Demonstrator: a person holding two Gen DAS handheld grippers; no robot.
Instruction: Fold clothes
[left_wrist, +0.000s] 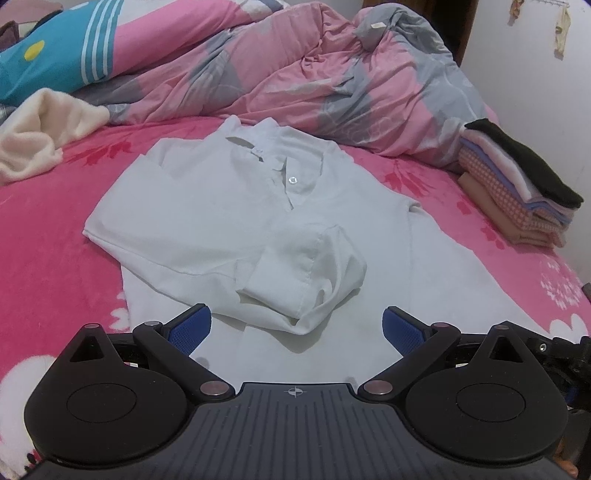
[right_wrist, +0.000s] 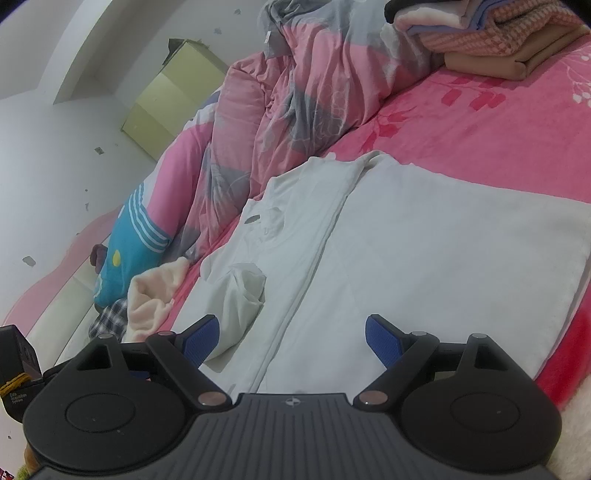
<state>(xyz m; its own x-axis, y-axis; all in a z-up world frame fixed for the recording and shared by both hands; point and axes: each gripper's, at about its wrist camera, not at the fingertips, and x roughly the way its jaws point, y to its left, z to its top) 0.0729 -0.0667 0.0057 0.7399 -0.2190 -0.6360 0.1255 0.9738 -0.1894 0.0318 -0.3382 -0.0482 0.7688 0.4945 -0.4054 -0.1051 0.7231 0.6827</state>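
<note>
white shirt (left_wrist: 229, 206) lay half folded on the pink bed (left_wrist: 48, 236).
both grippers, left (left_wrist: 295, 325) and right (right_wrist: 291, 332), hovered over it with jaws wide, holding nothing.

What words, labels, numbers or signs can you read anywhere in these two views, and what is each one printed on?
"Data Acquisition System", as far as it can be made out: small white print on the black box at the left edge of the right wrist view; the last word is blurred.
Crosshair mark, no lettering: on the grey ribbed plate of each gripper.
Small white tag on the pink and grey quilt: too small to read.
White shirt: no print visible.
</note>
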